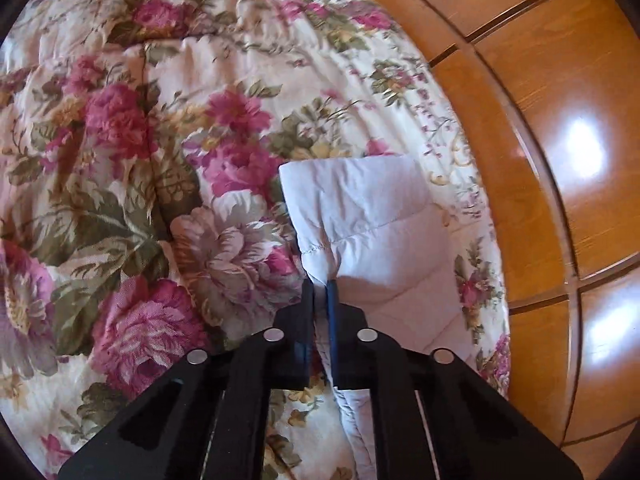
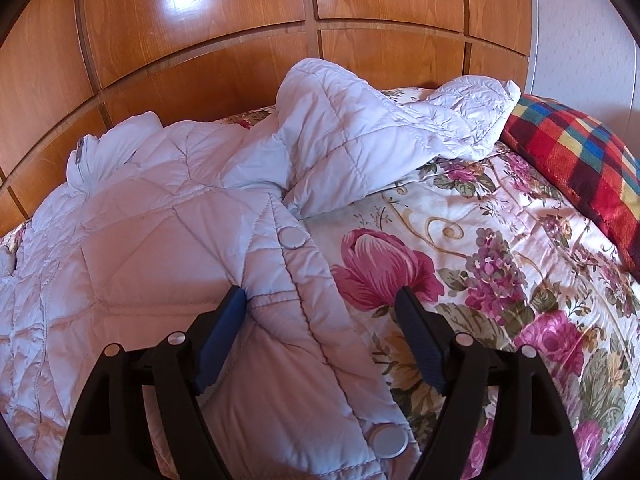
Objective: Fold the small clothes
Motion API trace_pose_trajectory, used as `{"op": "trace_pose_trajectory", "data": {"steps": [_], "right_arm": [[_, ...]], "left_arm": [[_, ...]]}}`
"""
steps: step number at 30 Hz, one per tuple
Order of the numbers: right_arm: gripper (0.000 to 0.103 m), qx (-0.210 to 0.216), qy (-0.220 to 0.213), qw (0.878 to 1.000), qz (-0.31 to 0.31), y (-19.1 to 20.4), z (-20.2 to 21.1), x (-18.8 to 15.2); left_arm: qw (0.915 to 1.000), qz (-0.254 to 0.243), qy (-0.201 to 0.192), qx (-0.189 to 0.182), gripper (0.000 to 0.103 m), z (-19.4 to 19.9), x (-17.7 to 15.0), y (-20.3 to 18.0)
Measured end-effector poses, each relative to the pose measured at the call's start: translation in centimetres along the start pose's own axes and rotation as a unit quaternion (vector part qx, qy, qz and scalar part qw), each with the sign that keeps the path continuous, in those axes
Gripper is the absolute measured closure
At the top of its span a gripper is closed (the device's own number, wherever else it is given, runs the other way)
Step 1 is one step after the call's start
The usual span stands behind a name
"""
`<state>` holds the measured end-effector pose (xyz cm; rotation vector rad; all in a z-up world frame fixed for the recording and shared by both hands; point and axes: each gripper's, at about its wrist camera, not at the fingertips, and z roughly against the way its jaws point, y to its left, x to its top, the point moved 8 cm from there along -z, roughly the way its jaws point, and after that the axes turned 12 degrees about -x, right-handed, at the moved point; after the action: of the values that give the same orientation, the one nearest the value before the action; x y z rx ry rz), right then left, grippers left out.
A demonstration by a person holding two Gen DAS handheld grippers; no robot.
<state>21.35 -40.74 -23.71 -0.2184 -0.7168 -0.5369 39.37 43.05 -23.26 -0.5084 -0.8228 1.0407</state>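
A pale lilac quilted jacket point(image 2: 160, 232) lies spread on the floral bedspread point(image 2: 500, 240), front up, with round snap buttons point(image 2: 292, 237) along its edge. One sleeve point(image 2: 380, 140) lies bunched toward the back right. My right gripper point(image 2: 322, 294) is open, its fingers straddling the jacket's buttoned front edge low over the fabric. In the left wrist view my left gripper point(image 1: 323, 286) is shut on a fold of the jacket point(image 1: 360, 208), whose cuff end lies flat on the bedspread point(image 1: 140, 160).
A glossy wooden panelled wall point(image 2: 200, 40) runs behind the bed and shows in the left wrist view point(image 1: 540, 120). A red plaid pillow point(image 2: 580, 160) lies at the right on the bedspread. A white wall point(image 2: 580, 40) stands at far right.
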Motion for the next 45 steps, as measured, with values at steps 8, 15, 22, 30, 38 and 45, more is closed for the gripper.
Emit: {"op": "trace_pose_trajectory", "data": {"steps": [8,15,22,30,38,45], "right_arm": [[0.026,0.002,-0.002,1.000,-0.003,-0.1,0.1,0.0],[0.026,0.009,-0.004,1.000,-0.011,-0.3,0.3,0.1],[0.025,0.016,-0.005,1.000,-0.019,-0.4,0.4,0.1],[0.024,0.002,-0.012,1.000,-0.002,-0.1,1.1,0.4],[0.019,0.077,-0.056,0.995,0.032,4.3,7.4,2.7],[0.018,0.322,0.093,0.942,0.018,15.2,8.4,2.8]], "left_arm": [[0.9943,-0.047,-0.037,-0.088,0.102,5.0,0.0,-7.9],[0.9696,-0.177,-0.041,-0.164,0.102,9.3,-6.0,-17.6],[0.9253,-0.286,0.023,-0.248,0.102,11.6,-17.7,-25.0],[0.8682,-0.411,0.078,-0.267,0.102,11.0,-33.1,-27.2],[0.8123,-0.517,0.141,-0.230,0.102,6.6,-42.0,-25.4],[0.7999,-0.519,0.131,-0.271,0.055,10.5,-41.4,-24.1]]}}
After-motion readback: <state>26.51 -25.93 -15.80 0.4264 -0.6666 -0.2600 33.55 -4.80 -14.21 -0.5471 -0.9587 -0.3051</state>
